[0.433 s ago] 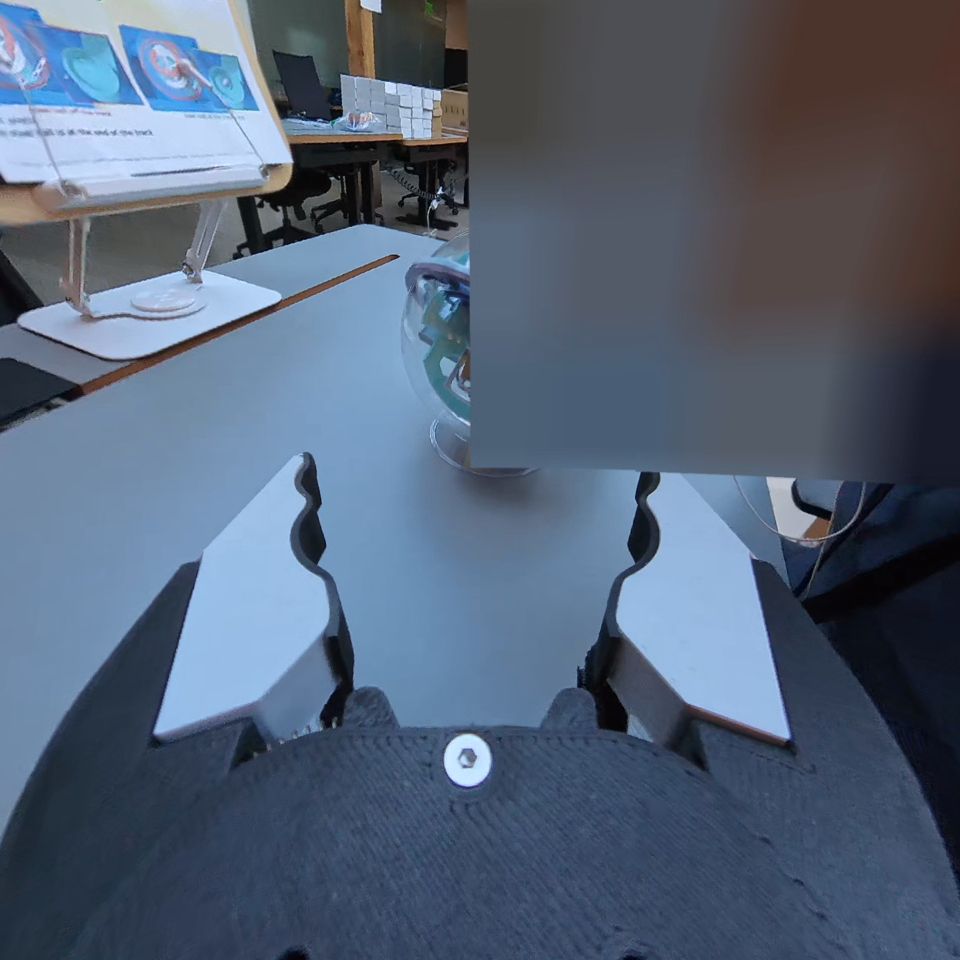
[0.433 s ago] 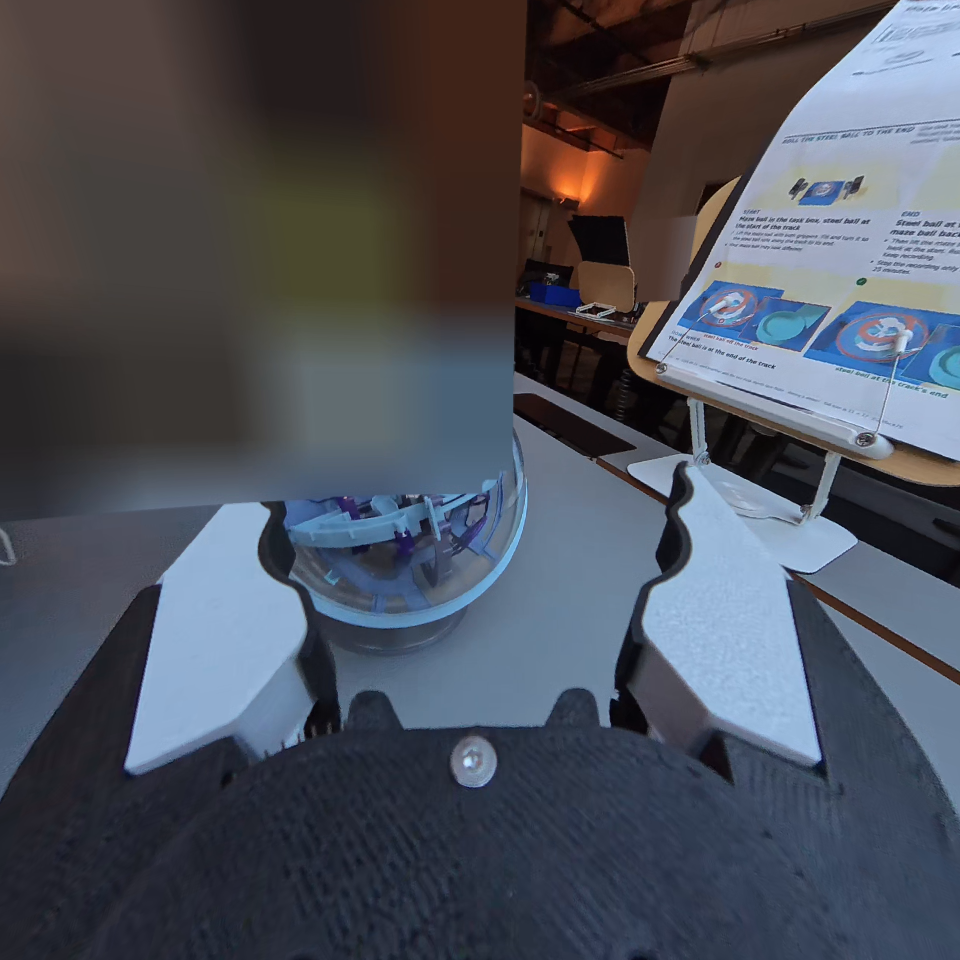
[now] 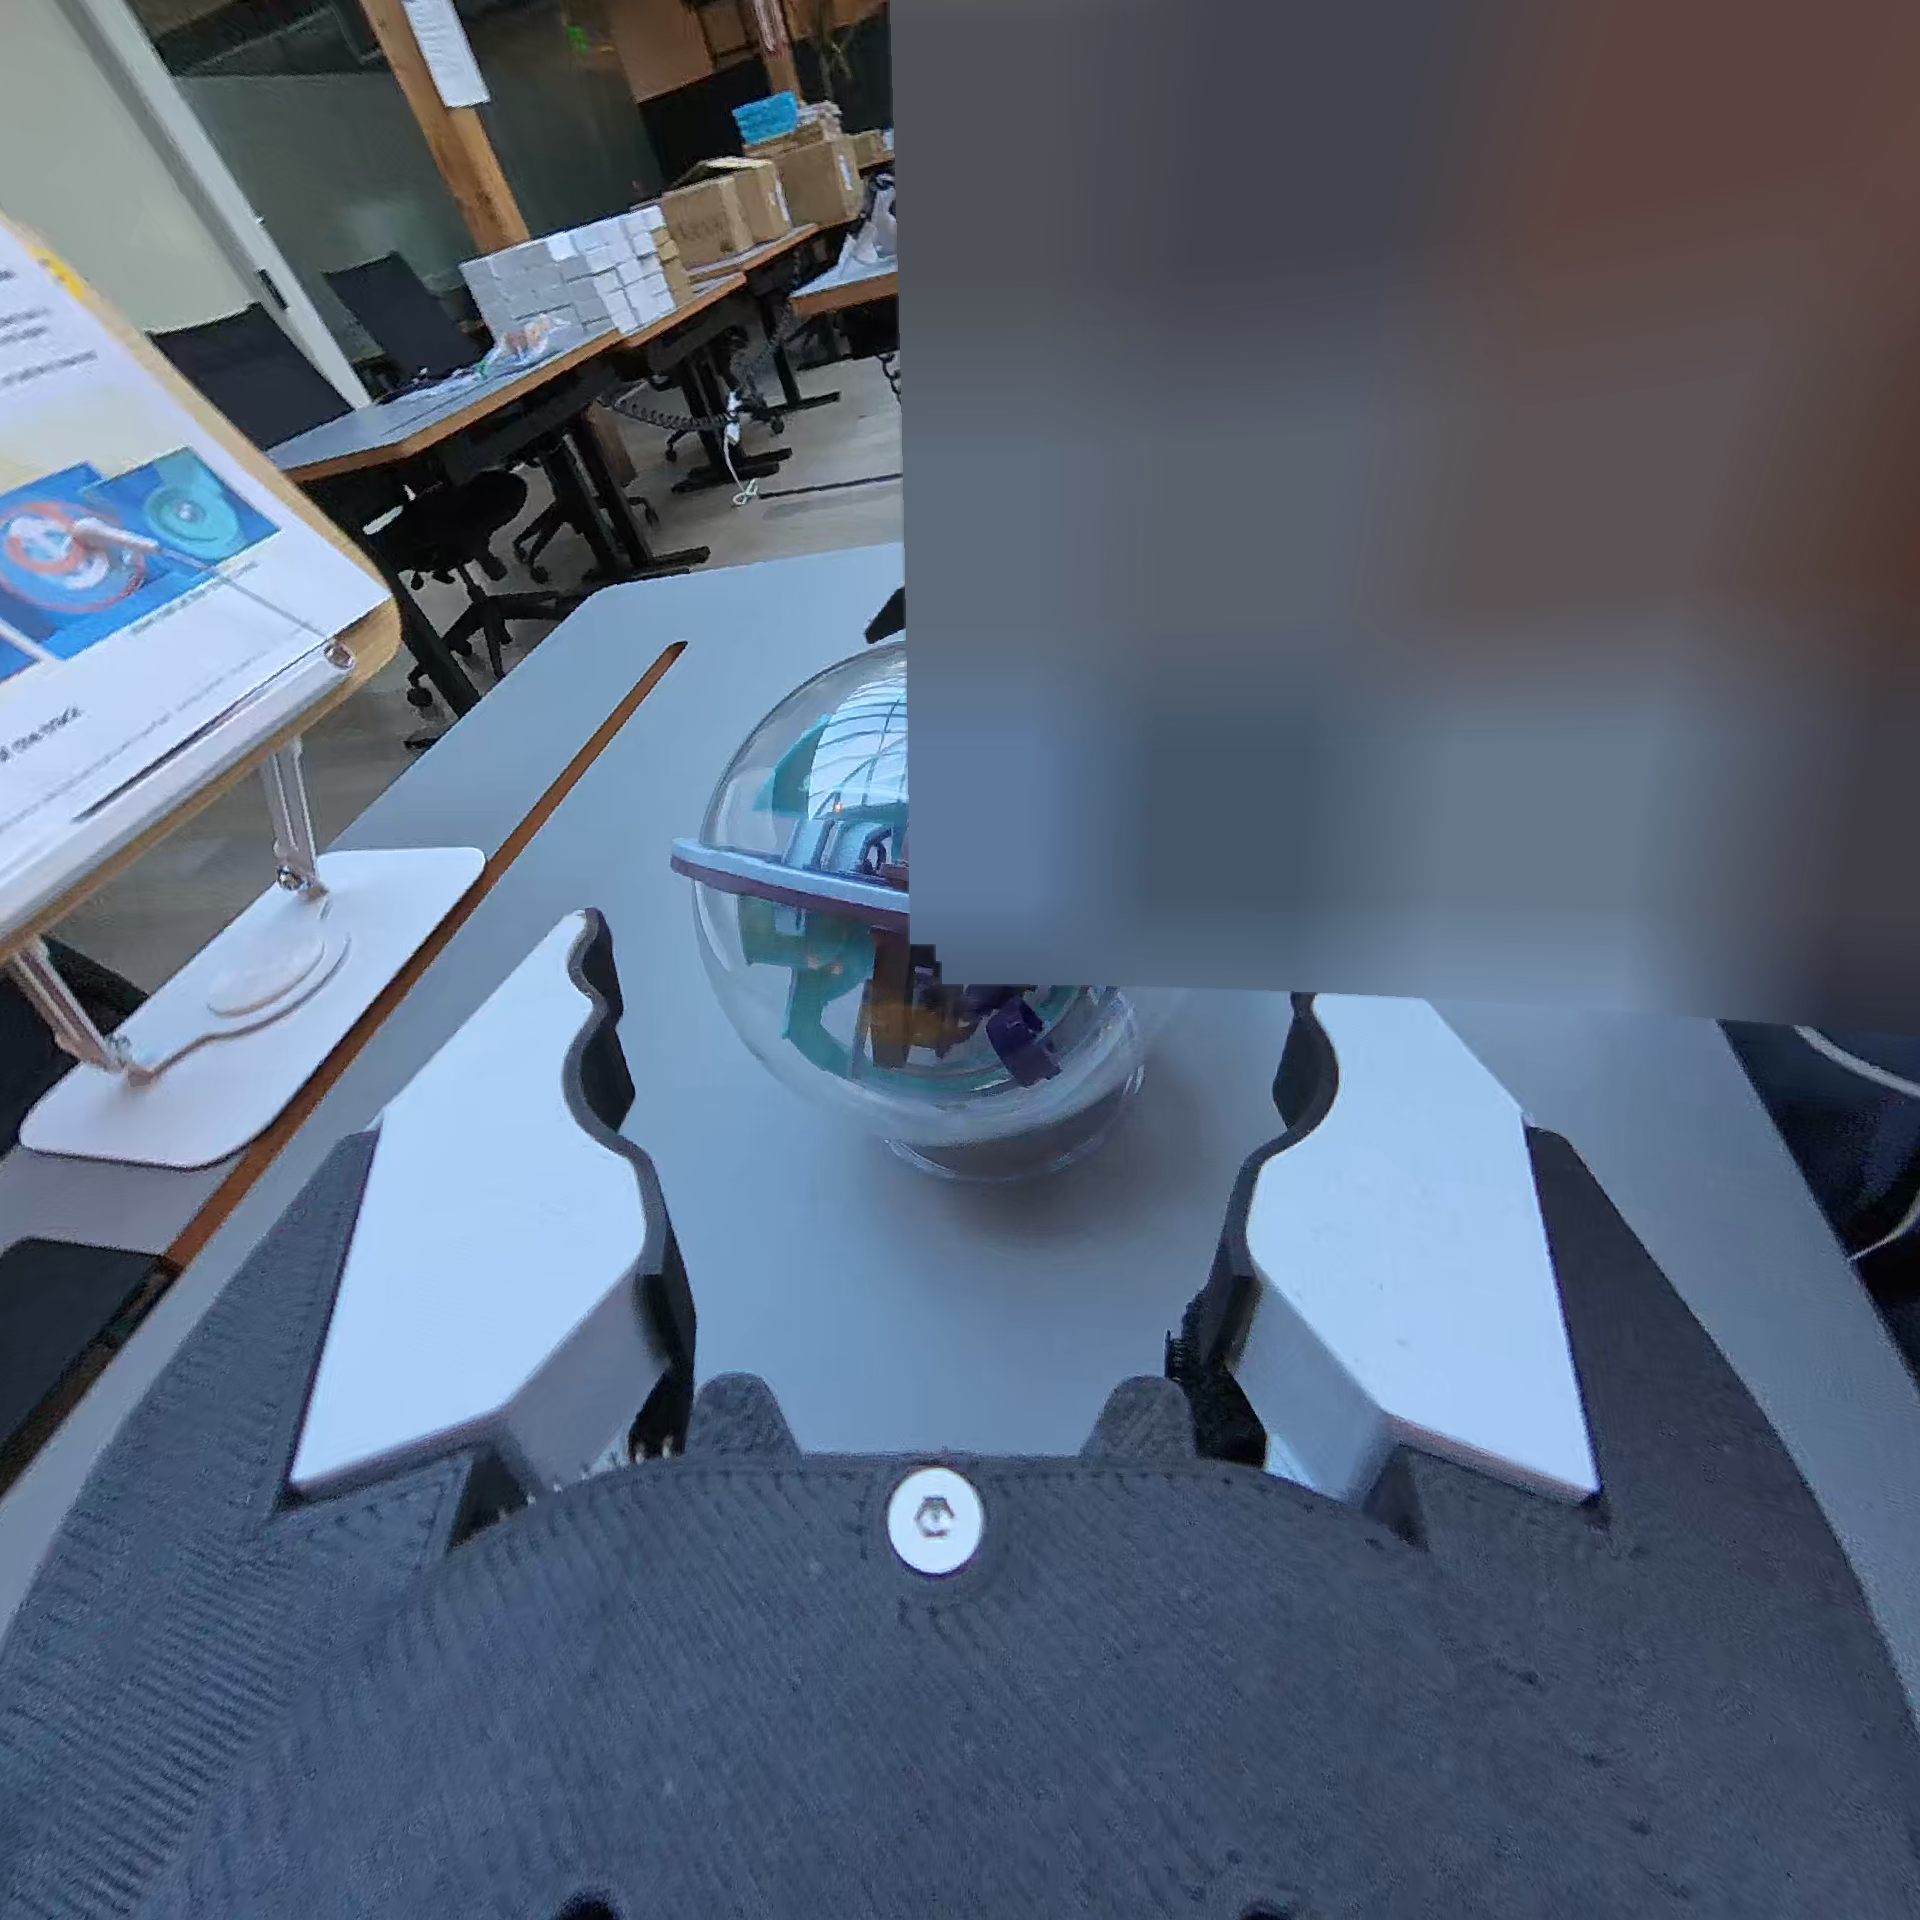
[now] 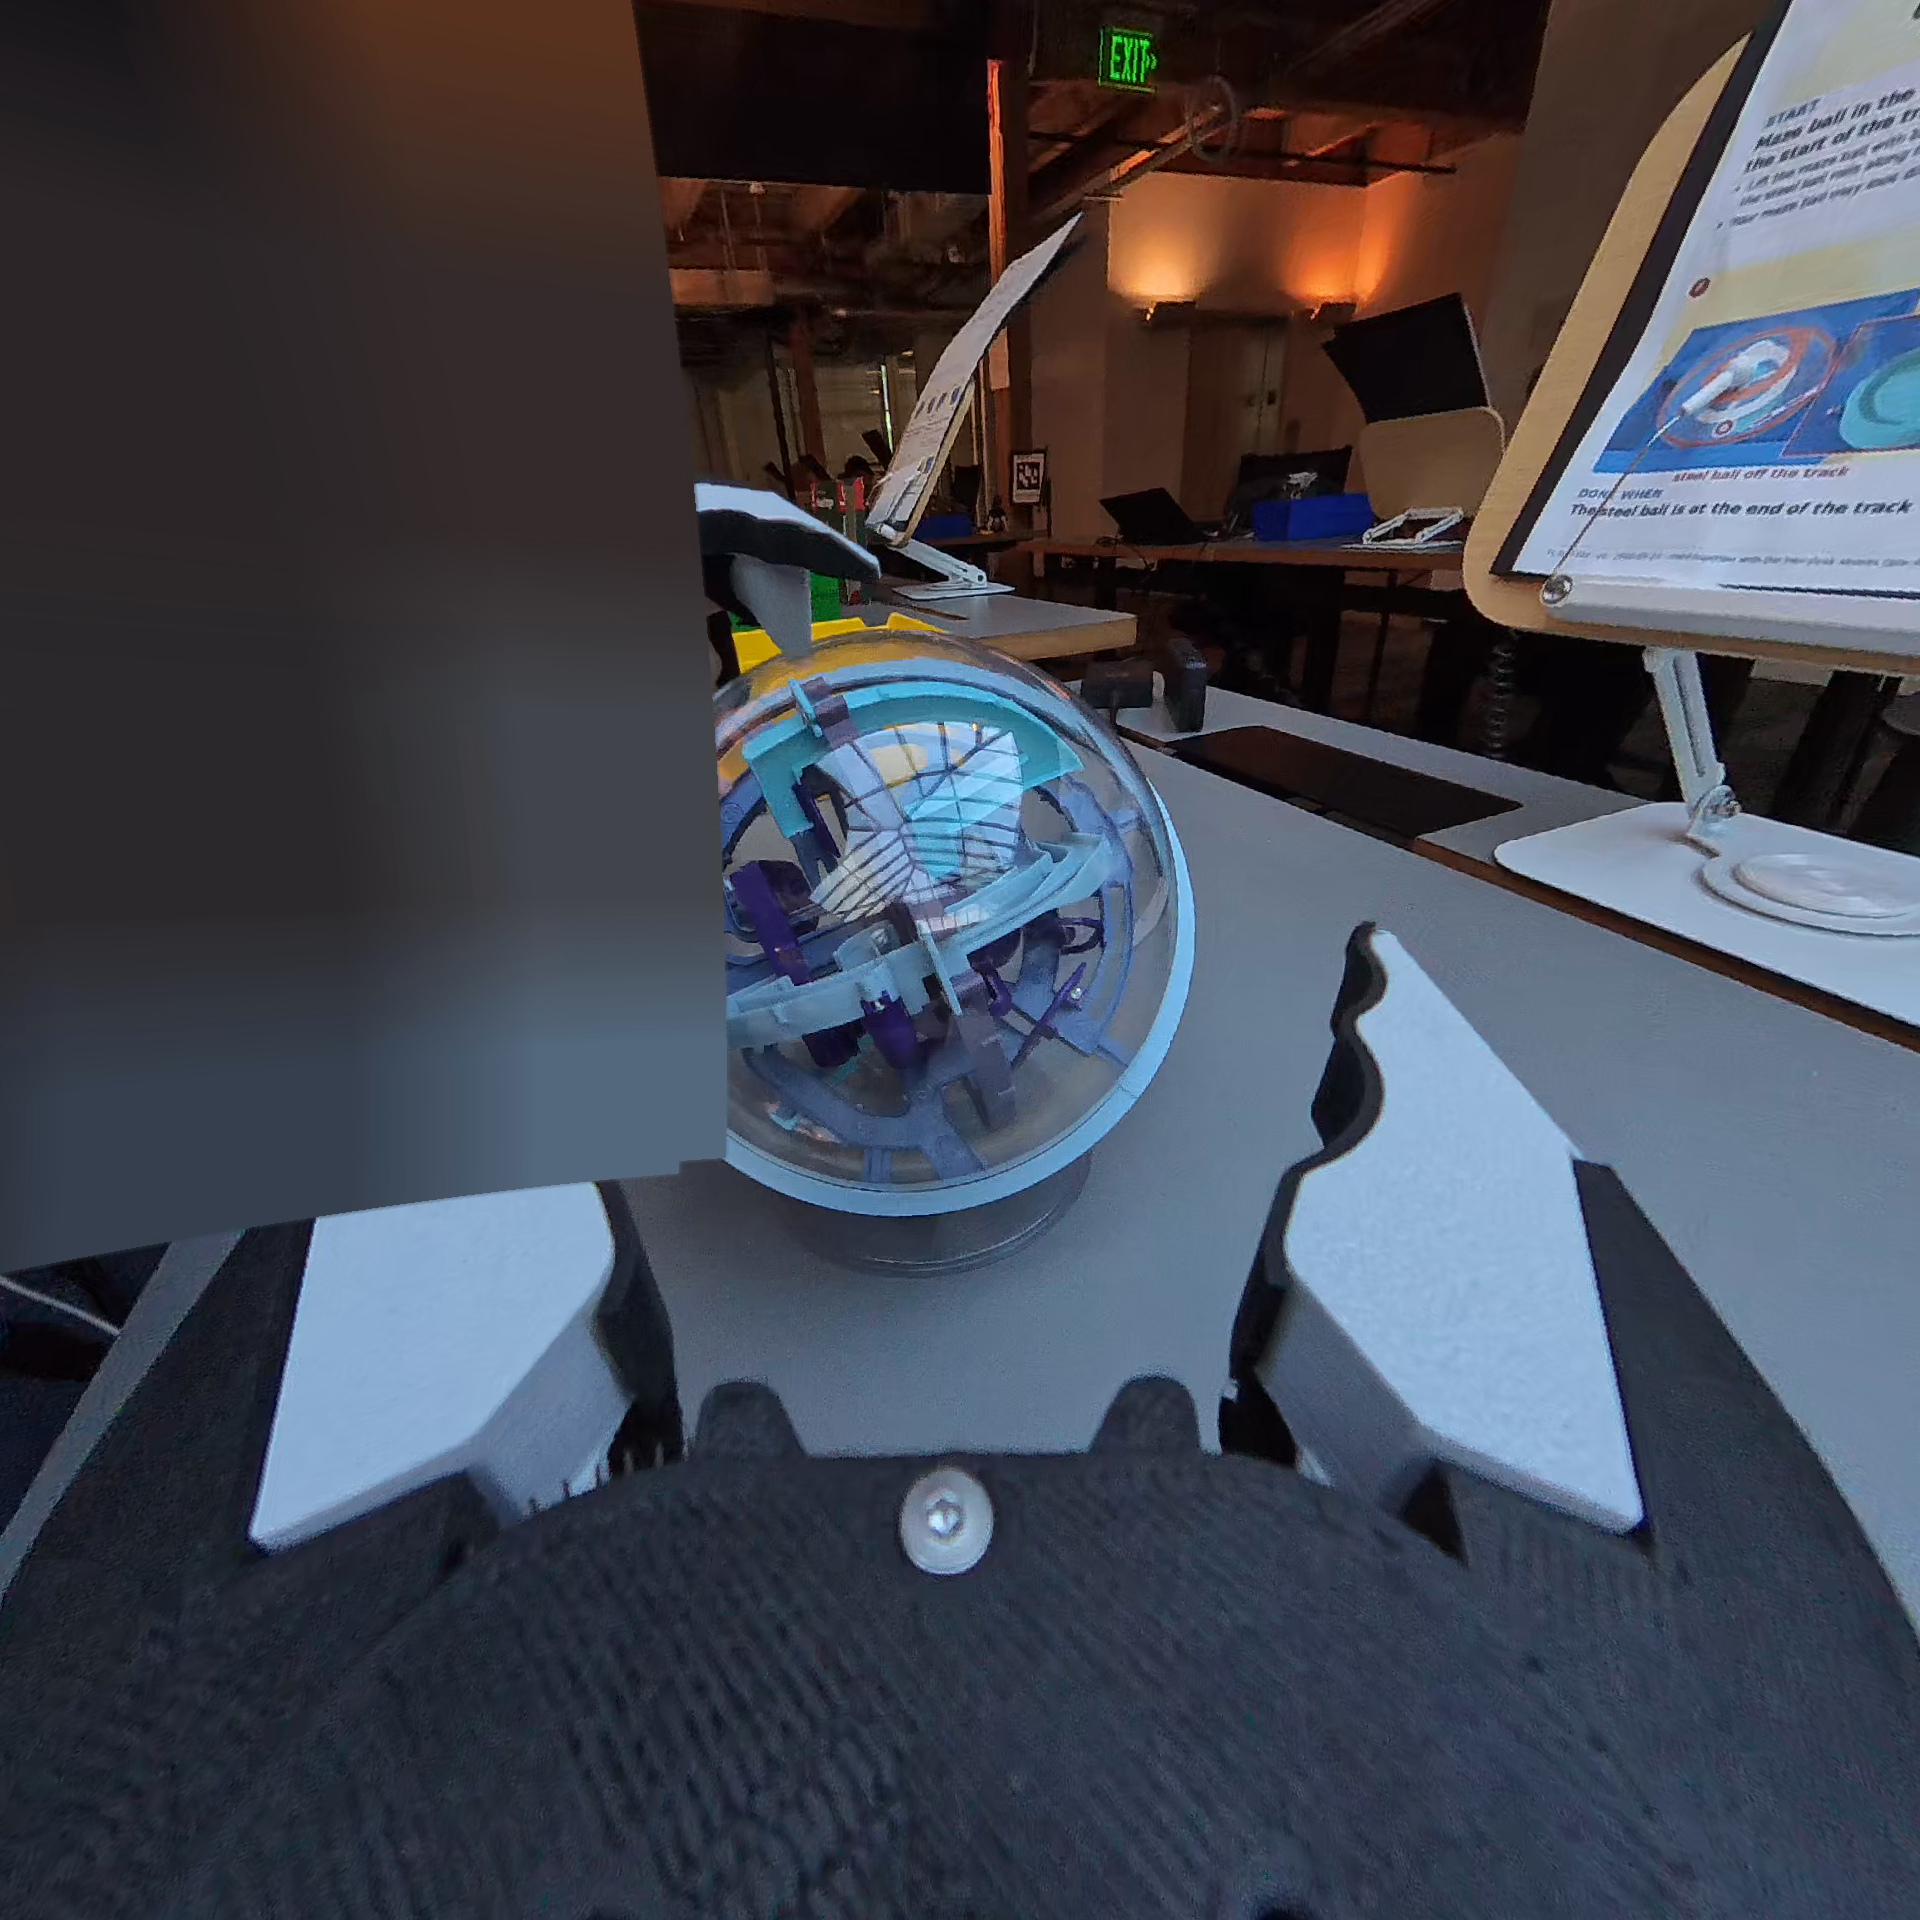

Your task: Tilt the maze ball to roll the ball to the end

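The maze ball [image 3: 821,935] is a clear sphere with teal, purple and pale blue tracks inside, standing on a clear ring base on the grey table [image 3: 935,1299]. A blur patch hides part of it in both views. My left gripper [image 3: 940,966] is open and empty, with the ball just ahead, in line with its gap. My right gripper [image 4: 982,1070] is open and empty, facing the ball [image 4: 935,935] from the opposite side. One white finger of the left gripper [image 4: 774,530] shows beyond the ball's top. I cannot make out the small steel ball.
A wooden document stand holding an instruction sheet [image 3: 156,623] rests on a white base [image 3: 249,997] beside the ball; it also shows in the right wrist view [image 4: 1766,364]. A dark flat pad [image 4: 1340,774] lies behind. Desks, chairs and boxes fill the background.
Both grippers have moved in toward the maze ball, which now looks larger and nearer the centre of each view. Both stay open. The ball has not moved.
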{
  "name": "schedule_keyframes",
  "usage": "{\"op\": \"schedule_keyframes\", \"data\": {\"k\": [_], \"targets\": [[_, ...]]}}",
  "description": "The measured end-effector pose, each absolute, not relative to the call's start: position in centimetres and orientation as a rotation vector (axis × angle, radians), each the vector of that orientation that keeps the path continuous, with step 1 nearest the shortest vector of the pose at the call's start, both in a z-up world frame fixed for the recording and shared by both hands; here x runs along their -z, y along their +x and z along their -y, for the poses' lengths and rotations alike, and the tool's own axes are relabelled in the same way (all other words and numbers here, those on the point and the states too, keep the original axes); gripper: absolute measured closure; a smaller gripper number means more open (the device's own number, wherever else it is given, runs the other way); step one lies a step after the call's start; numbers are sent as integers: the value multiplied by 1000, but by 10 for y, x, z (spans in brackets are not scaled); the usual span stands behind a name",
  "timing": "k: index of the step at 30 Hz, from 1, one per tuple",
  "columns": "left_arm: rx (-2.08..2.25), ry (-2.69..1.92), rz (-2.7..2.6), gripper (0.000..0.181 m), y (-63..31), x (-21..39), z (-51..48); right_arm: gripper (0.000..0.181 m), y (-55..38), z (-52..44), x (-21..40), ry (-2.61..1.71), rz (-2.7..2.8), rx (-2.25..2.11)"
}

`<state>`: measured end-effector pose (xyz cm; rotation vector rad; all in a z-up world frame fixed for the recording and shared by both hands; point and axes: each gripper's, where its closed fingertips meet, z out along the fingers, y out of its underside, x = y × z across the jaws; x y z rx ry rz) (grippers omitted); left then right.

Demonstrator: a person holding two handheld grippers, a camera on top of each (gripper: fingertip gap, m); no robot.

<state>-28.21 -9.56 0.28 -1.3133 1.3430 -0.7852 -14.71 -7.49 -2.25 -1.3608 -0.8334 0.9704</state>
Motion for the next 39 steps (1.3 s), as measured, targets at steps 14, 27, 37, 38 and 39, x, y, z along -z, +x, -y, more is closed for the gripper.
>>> {"op": "schedule_keyframes", "data": {"k": [14,27,37,38,39], "targets": [[632,-1177,-1480,53,-270,3,80,35,-160,81,42,-1372,911,-781],[948,-1328,-1251,49,-267,5,84,34,-161,72,45,-1387,908,-820],[818,-1311,-1276,50,-260,17,96,29,-178,63,39,-1254,1249,-839],[802,-1299,-1292,49,-259,18,94,29,-180,64,42,-1243,1258,-843],[786,-1289,-1313,48,-258,19,92,29,-181,64,46,-1236,1266,-843]]}}
